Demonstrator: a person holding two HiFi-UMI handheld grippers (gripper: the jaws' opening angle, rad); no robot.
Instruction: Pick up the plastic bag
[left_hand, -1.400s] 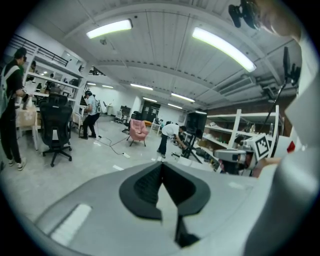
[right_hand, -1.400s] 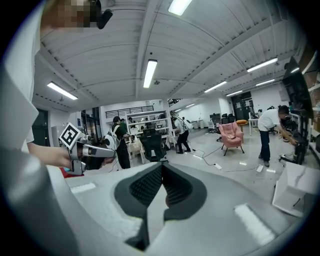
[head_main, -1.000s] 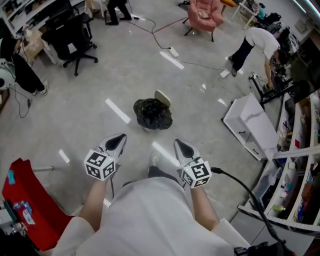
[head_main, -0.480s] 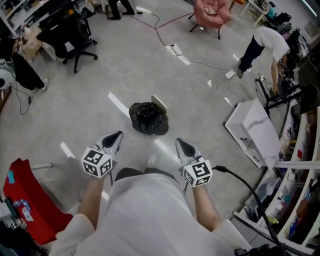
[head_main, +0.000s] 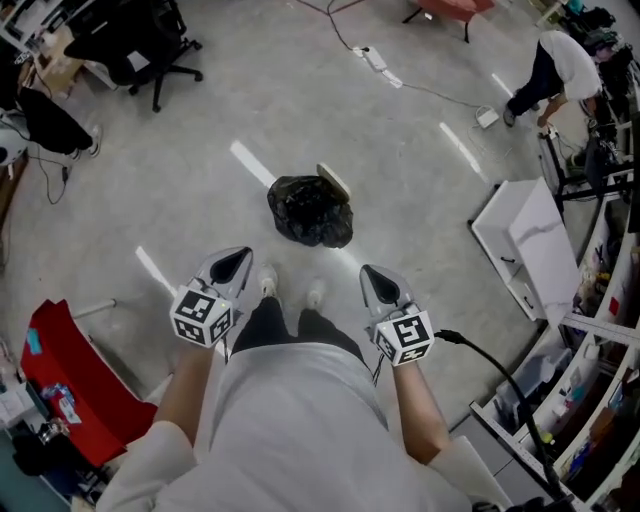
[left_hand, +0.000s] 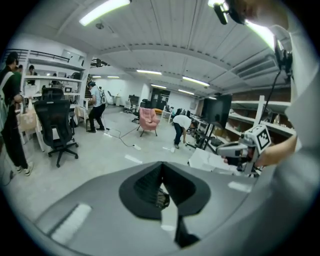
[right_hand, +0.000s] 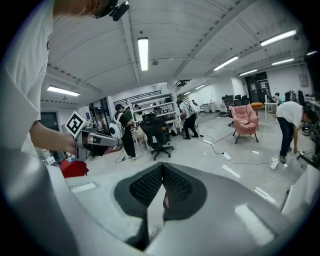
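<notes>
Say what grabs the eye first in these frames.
The black plastic bag stands out most, bunched on the grey floor just ahead of the person's shoes. The left gripper and right gripper sit lower in the head view on either side, both shut and empty, well clear of the bag. A red object lies at the lower left.

Head camera: high overhead, facing steeply down at floor (head_main: 400, 130); left gripper (head_main: 238, 258) and right gripper (head_main: 370, 276) close below. Gripper cameras: low, facing level outward along own jaws. All three share black office chair (head_main: 135, 40), 11 o'clock overhead.
</notes>
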